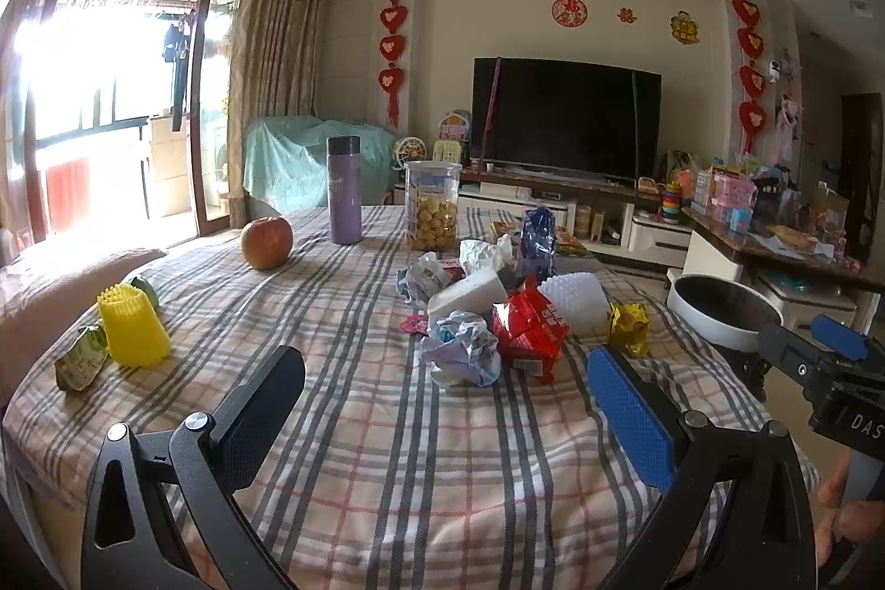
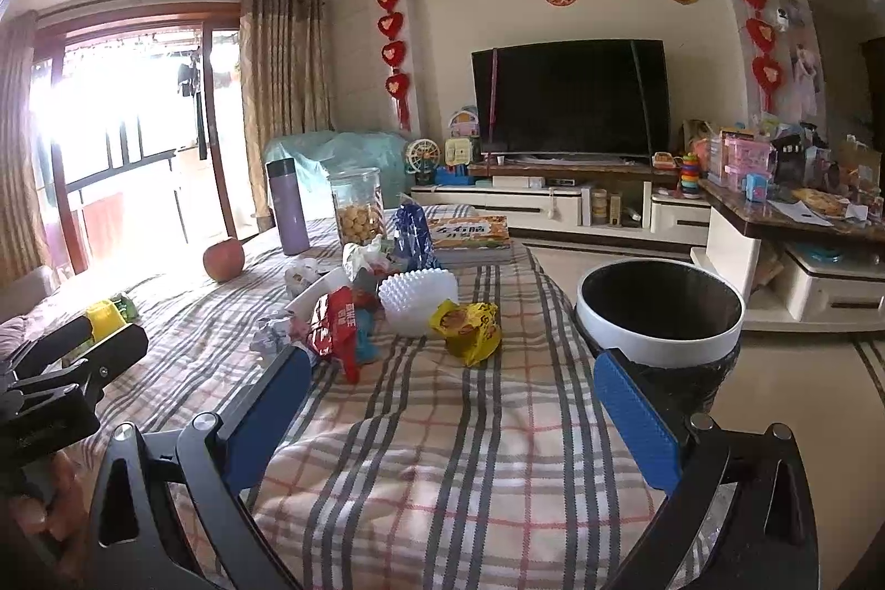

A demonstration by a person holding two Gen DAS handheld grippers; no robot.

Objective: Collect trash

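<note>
Plaid grey-and-pink tablecloth (image 1: 387,452) fills your living-room view. Your left gripper (image 1: 442,402) and right gripper (image 2: 451,402) gape, empty; crumpled red foil snack wrapper (image 1: 528,327) lies mid-table, long axis slanting toward you.

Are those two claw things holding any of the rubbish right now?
No. Both the left gripper and the right gripper have their jaws wide apart above the checked cloth, with nothing between them.

Glossy red wrapper (image 1: 528,330), checked cloth (image 1: 387,452)
</note>
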